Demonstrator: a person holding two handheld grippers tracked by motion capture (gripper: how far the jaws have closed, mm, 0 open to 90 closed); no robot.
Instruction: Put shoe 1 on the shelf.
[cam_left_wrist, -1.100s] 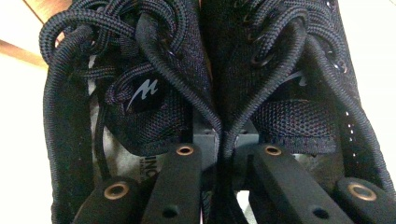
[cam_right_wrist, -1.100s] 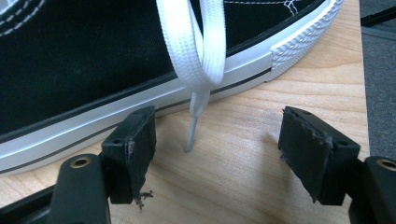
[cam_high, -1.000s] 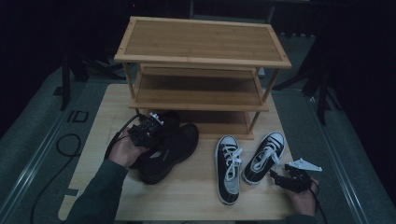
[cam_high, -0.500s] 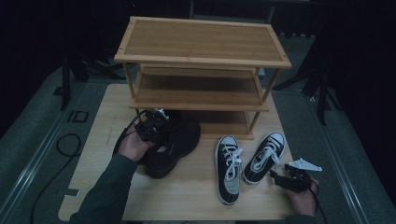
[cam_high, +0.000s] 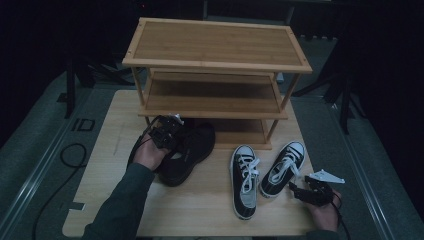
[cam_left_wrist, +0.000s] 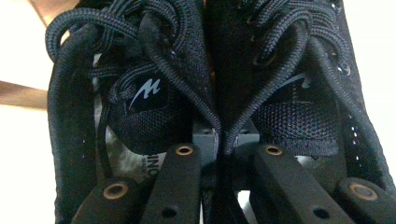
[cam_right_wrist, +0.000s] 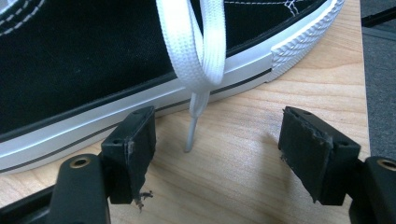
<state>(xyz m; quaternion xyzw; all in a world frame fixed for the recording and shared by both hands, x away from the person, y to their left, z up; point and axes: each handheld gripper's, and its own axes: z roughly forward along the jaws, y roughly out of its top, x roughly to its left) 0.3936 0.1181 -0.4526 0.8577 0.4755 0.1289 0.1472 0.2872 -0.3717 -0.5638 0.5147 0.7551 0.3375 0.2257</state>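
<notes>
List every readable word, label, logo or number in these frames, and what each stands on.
"ID": pale letters on the grey floor left of the table.
"M"-like white logo: on the tongue of the black shoes, left gripper view.
"INO": fragment of print on that shoe's insole; the rest is hidden behind a jaw.
The black-and-white sneakers show no readable text.

A three-tier bamboo shoe rack (cam_high: 216, 50) stands at the table's (cam_high: 100, 175) far edge.
</notes>
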